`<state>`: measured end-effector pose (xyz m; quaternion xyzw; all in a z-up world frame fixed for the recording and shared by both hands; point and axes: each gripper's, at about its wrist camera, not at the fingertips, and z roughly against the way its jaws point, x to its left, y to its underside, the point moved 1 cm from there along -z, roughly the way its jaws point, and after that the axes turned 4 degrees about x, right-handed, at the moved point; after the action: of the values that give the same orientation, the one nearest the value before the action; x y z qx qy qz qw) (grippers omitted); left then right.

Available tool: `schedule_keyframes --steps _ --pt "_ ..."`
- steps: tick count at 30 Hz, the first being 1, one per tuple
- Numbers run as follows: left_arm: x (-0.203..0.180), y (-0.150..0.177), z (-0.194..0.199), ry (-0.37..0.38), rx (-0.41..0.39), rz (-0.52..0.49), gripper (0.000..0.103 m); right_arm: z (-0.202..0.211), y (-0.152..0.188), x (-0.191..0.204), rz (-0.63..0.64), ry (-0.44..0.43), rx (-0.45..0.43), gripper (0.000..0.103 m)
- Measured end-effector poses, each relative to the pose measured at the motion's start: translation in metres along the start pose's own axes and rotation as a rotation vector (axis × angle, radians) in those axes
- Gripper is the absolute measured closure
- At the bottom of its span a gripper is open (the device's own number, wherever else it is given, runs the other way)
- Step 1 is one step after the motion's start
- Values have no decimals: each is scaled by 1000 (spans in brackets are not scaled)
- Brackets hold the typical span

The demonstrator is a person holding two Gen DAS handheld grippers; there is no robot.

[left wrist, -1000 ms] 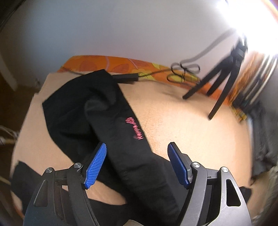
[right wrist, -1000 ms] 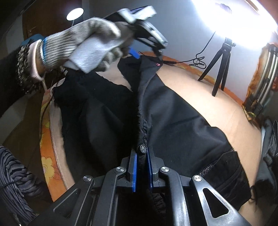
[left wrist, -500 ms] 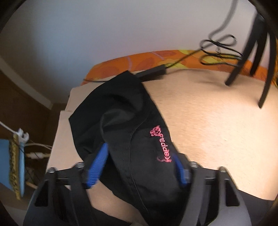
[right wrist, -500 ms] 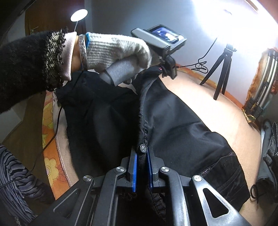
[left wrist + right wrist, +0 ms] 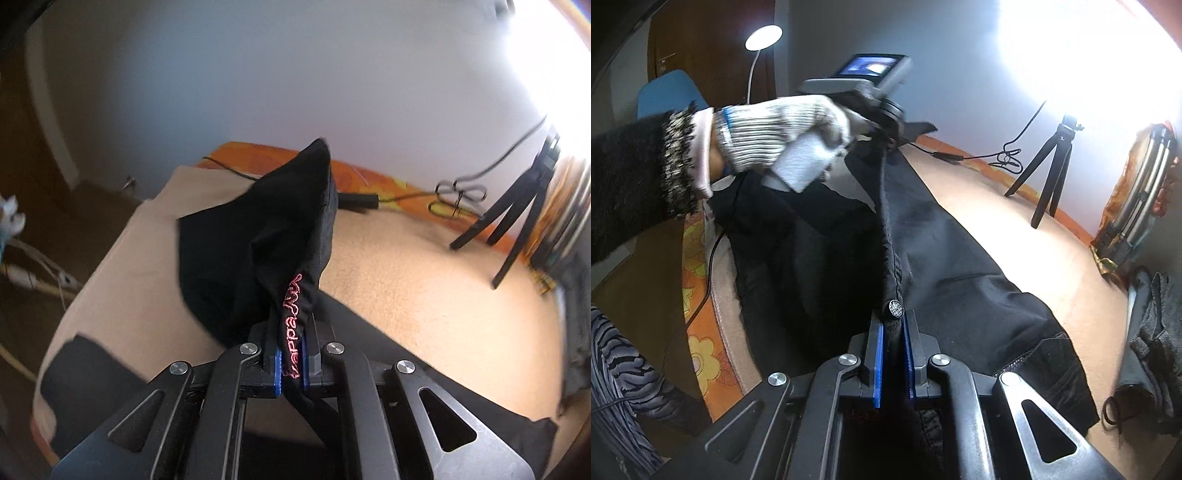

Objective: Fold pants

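Pants (image 5: 960, 266) lie across the beige bed (image 5: 424, 295), near the tripod (image 5: 517, 221); left gripper (image 5: 290, 363) and right gripper (image 5: 893, 363) each pinch the waistband, lifting it taut, seemingly to fold.

Pale wall (image 5: 295, 74), glare at upper right; brown wooden door (image 5: 713, 48); lit round lamp (image 5: 764, 37) on white stem; blue chair (image 5: 668, 94); black tripod (image 5: 1052, 162) on tan bed cover (image 5: 424, 288); orange floral sheet (image 5: 698, 295).
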<state>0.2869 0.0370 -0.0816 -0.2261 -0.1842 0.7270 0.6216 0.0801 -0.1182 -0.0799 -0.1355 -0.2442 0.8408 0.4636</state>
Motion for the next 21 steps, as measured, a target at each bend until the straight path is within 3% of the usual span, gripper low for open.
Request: schedule_keyframes --steps 6,14,19,21 --pt "57 64 51 73 -84 189 97 25 14 18 87 24 -3 96" --pt "82 139 56 89 -45 277 97 45 60 40 163 20 46 97" --pt "84 147 60 104 -44 308 87 49 73 38 170 28 54 97" --pt "88 141 61 105 -59 314 77 51 75 37 170 34 53 97"
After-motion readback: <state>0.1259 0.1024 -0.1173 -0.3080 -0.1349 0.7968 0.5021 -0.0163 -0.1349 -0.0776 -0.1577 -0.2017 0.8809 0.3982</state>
